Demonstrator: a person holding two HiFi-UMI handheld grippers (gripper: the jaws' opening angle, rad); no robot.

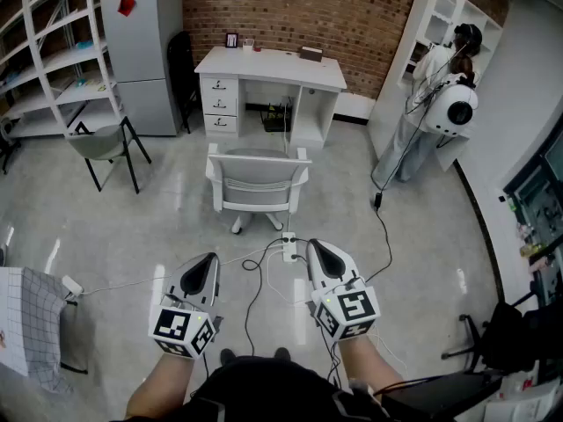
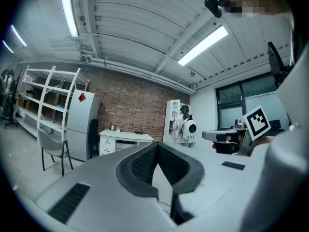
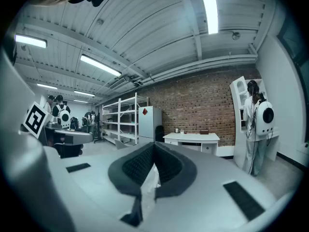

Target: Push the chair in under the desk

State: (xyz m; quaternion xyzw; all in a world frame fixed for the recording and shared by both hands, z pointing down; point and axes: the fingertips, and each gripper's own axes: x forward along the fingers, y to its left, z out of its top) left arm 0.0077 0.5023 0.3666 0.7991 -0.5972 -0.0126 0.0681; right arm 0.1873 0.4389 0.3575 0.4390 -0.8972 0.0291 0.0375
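Desk (image 1: 268,64): white, smooth, low-sheen painted board. Chair (image 1: 258,181), in front of the desk: pale grey moulded plastic back, matt. Floor (image 1: 176,227) around the desk: pale, polished, glossy enough to mirror the lights. Wall (image 1: 352,7) behind the desk: rough red brick, matt. Cabinet (image 1: 145,55) left of the desk: grey, smooth, sheet-metal look, faint sheen. Rack (image 1: 53,51) further left of the desk: white painted metal. Checked cloth (image 1: 40,323), well out from the desk's front left: woven, matt. Left gripper (image 1: 209,258) and right gripper (image 1: 315,246), out in front of the desk: smooth matt grey plastic shells; pads (image 2: 145,163) dark, ribbed, rubbery.
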